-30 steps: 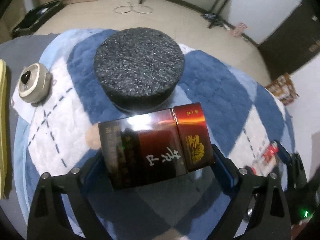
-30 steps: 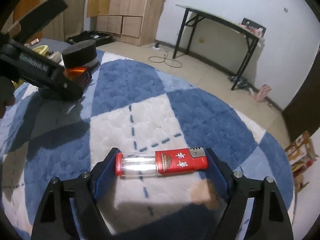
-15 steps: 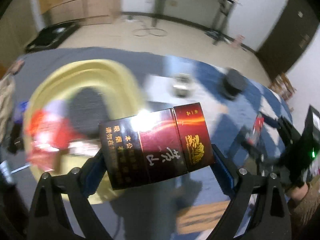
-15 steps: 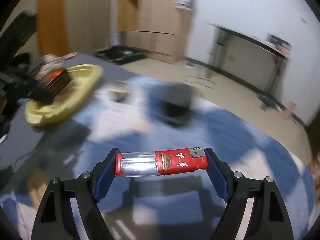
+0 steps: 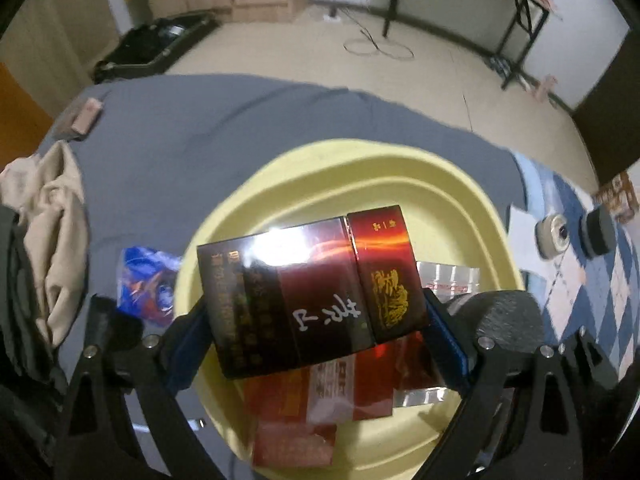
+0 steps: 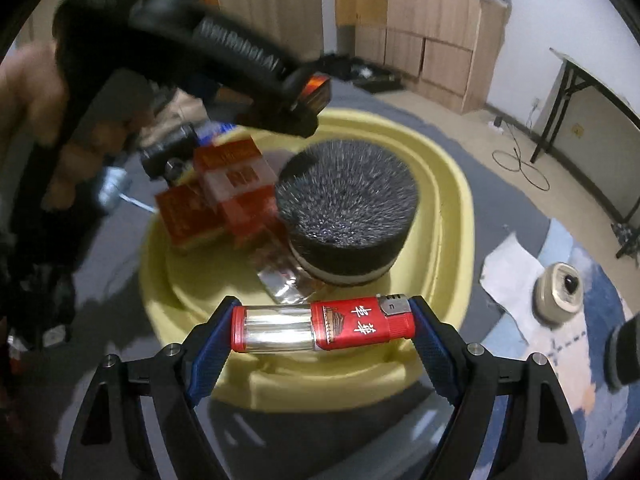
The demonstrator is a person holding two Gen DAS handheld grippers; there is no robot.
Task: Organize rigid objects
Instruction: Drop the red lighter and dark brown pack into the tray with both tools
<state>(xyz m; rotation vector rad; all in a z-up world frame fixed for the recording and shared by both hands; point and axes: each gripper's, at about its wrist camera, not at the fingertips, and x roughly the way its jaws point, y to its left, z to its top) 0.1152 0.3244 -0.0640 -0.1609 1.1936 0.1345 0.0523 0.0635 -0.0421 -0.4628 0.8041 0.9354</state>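
Observation:
My left gripper [image 5: 314, 320] is shut on a dark red cigarette pack [image 5: 312, 288], held endwise over the yellow basin [image 5: 360, 168]. Below it in the basin lie red cigarette packs [image 5: 316, 404] and a clear wrapper [image 5: 448, 276]. My right gripper [image 6: 322, 330] is shut on a red and clear lighter [image 6: 322, 330], gripped by its ends above the basin's near rim [image 6: 320, 380]. In the right wrist view the basin holds a black foam puck [image 6: 346, 208] and red packs [image 6: 224, 196]. The left gripper [image 6: 312, 94] with its pack hangs over the basin's far side, a hand [image 6: 36, 96] on its handle.
The basin rests on a grey sheet [image 5: 192, 132]. A beige round device [image 6: 560, 292] on white paper [image 6: 508, 268] and another black puck [image 5: 600, 230] lie on the blue checked rug to the right. Beige cloth [image 5: 52, 232] and a blue packet [image 5: 148, 284] lie left of the basin.
Both grippers swept from the blue checked rug over to the yellow basin, each keeping its object. The puck and round device now lie off to the right.

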